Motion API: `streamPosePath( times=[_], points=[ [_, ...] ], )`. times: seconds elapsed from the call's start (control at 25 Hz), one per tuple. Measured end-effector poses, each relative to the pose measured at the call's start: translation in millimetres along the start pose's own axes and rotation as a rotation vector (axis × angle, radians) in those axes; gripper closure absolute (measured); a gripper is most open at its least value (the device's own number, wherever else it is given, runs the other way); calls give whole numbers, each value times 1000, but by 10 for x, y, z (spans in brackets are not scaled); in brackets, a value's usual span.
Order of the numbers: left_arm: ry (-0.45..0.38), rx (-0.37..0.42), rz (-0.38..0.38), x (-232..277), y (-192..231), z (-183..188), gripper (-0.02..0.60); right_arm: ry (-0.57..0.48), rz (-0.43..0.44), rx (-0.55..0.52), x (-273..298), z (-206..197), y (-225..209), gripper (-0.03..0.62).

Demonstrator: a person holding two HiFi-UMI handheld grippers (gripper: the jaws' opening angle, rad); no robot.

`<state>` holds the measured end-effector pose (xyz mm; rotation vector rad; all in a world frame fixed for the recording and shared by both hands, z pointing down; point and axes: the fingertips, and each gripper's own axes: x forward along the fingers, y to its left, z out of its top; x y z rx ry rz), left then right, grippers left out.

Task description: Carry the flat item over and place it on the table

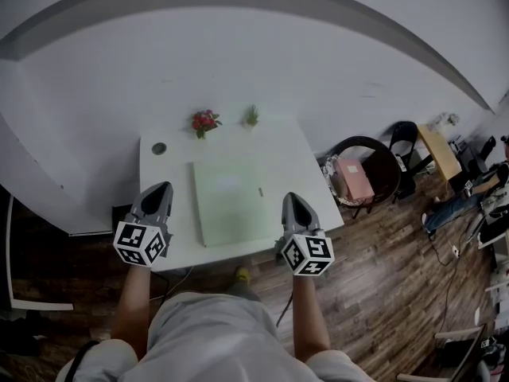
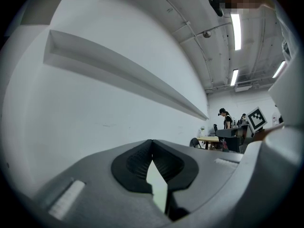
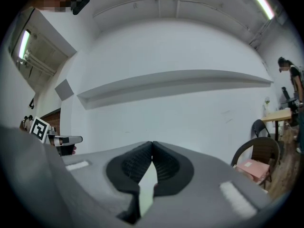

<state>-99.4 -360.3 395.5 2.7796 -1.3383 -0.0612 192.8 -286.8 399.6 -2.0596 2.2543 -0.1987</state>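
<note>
A pale green flat board [image 1: 231, 201] lies on the white table [image 1: 167, 173] in the head view, reaching almost to its near edge. My left gripper [image 1: 160, 188] hovers over the table's near left part, a little left of the board. My right gripper [image 1: 291, 197] is just off the board's right edge. Both are shut with nothing between the pads. In the left gripper view the left gripper [image 2: 152, 141] has its tips meeting and points at a bare white wall. The right gripper [image 3: 152, 144] looks the same in its own view.
At the table's far edge stand a small red flower pot [image 1: 204, 122], a little green plant [image 1: 251, 116] and a round dark disc [image 1: 159, 148]. A dark chair [image 1: 366, 169] holding a pink box [image 1: 354, 179] stands right of the table on wooden floor. People stand far off to the right [image 2: 223, 120].
</note>
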Motion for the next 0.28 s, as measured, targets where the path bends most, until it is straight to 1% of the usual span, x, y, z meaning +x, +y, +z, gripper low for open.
streamPosePath(
  times=[0.28],
  points=[
    [-24,14,-21,-9,-82,29,574,-8,3,14,-35,0,-11,591]
  ],
)
